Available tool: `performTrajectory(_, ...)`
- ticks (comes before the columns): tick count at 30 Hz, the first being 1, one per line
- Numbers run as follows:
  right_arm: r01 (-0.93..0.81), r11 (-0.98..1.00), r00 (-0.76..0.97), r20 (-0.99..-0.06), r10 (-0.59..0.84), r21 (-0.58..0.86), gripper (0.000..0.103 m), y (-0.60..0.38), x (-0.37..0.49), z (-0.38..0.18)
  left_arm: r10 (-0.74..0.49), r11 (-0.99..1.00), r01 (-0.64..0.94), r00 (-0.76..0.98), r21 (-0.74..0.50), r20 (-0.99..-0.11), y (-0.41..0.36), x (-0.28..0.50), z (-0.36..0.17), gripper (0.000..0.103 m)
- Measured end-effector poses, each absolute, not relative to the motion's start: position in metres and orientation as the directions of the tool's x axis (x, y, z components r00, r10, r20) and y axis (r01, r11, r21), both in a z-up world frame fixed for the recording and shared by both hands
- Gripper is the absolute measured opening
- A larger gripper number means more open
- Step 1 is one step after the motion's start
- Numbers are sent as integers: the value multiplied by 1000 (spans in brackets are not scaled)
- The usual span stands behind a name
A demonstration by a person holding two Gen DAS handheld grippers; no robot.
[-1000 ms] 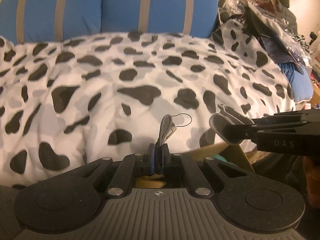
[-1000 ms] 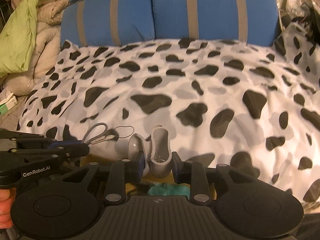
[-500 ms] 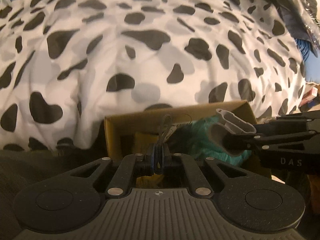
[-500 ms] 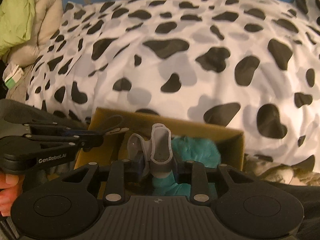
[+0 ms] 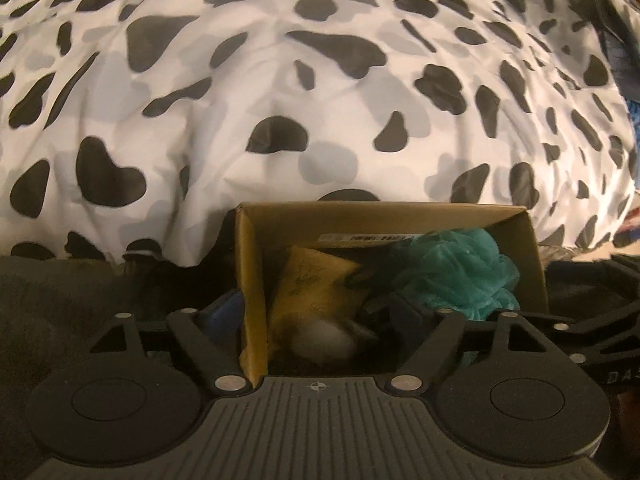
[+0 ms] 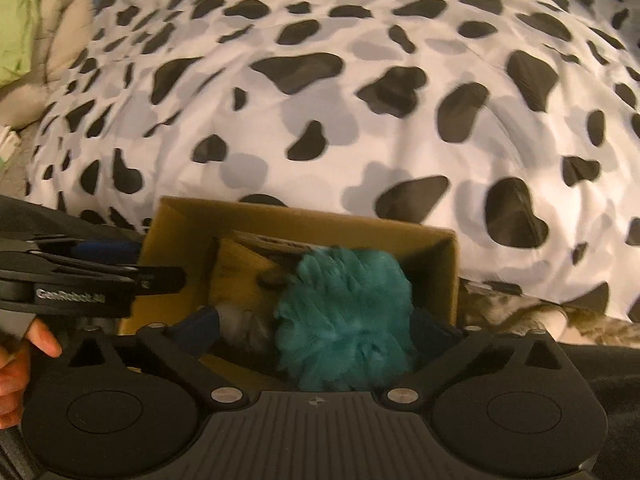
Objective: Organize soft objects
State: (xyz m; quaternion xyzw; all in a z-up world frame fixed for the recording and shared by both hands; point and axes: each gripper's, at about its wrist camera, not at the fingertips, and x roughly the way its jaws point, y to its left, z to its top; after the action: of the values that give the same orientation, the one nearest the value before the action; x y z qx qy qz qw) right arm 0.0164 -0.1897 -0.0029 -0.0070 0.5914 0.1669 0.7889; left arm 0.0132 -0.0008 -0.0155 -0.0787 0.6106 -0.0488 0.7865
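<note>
Soft objects are seen gathered in one cardboard box (image 5: 250, 280) that stands at the foot of a bed under a cow-print duvet (image 5: 280, 100). Inside the box, three soft things can be counted: one teal mesh puff (image 5: 456, 276) on the right side, one mustard-yellow pouch (image 5: 316, 284) with faint dark scribbles to its left, and one pale fluffy thing (image 5: 320, 338), blurred, lying low at the near end. A white sticker (image 5: 372, 237) with a barcode-like strip is stuck to the far inner wall; its print is too small to be read. The left claw (image 5: 320, 316) is held over the box with its jaws opening, one finger outside the left wall and the other inside; nothing is pressed between them. The right claw (image 6: 320, 328) is likewise held over the box, its jaws opening wide on either side of the puff (image 6: 344, 316), which lies loose between them without being pinched. In the right wrist view the left claw's side is marked with the writing "GenRobot.AI" (image 6: 70, 295), and part of a hand (image 6: 24, 344) is seen below it. In the left wrist view the letters "DAS" (image 5: 622, 377) are read on the other tool at the right edge. One green cloth (image 6: 16, 32) lies at the upper left beside the bed.
</note>
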Motion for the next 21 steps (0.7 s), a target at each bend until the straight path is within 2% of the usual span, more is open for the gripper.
performTrajectory(4, -220, 963, 242, -948, 206, 153, 103, -199, 17, -4, -152, 983, -70, 219, -171, -964, 5, 14, -20, 81)
performTrajectory(10, -150, 980, 235, -958, 163, 130, 103, -213, 18, -5, -170, 982, -47, 199, -183, -965, 1, 14, -19, 81)
performTrajectory(21, -145, 985, 201, -972, 119, 91, 103, -212, 19, -11, -170, 982, -54, 181, -183, -969, 2, 15, -22, 81)
